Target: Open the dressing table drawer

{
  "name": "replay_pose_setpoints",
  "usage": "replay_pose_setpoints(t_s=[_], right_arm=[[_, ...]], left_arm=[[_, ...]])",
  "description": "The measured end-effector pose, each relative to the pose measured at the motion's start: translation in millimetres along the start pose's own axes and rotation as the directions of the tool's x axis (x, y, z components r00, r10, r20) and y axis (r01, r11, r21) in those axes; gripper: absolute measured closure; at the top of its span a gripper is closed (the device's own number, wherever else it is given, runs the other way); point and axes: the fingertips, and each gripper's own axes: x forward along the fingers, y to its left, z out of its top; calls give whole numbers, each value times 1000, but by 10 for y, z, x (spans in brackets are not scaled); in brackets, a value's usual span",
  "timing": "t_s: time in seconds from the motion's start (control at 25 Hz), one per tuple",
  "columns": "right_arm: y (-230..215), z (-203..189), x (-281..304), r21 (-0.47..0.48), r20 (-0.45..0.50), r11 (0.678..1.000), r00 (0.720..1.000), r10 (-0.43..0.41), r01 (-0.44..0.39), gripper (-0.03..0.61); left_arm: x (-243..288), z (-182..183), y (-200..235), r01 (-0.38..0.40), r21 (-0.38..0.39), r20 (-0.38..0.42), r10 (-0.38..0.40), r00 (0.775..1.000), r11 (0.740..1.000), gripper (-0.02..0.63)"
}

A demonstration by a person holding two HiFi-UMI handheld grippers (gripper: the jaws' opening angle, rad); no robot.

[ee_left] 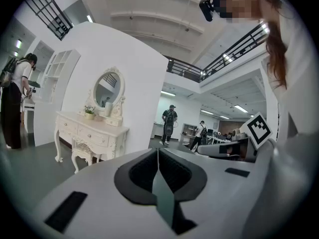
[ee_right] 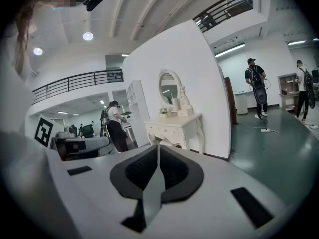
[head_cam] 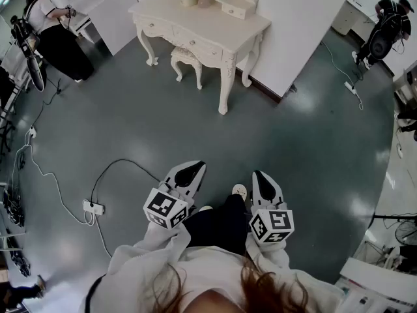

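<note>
This is a big open hall fitted out as a recording lab, not a home. A dressing table (head_cam: 195,26) stands against a free-standing white wall (head_cam: 306,18). Cables (head_cam: 120,161) and a power strip (head_cam: 93,207) trail across the grey floor (head_cam: 163,129). A railed balcony (ee_right: 75,79) runs overhead, and other people (head_cam: 55,34) carry gear.

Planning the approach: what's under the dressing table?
A white stool stands partly under the dressing table. The stool's rear and anything behind it are covered by the table itself.
</note>
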Motion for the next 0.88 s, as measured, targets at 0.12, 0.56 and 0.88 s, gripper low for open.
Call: replay_pose_setpoints(t_s=[0.12,0.56,0.88], right_arm=[[118,-28,-92,-11,8,1000,1000,1,-1,535],[258,-98,-199,24,7,1000,1000,-17,17,535],[135,29,285,51,1,999,1000,18,-18,535]], left_arm=[[-126,-19,-63,17,1,8,-17,1000,1000,591],[-275,-32,-81,36,-5,30,-36,999,999,591],[23,79,228,4,7,24,-4,1000,1000,591]])
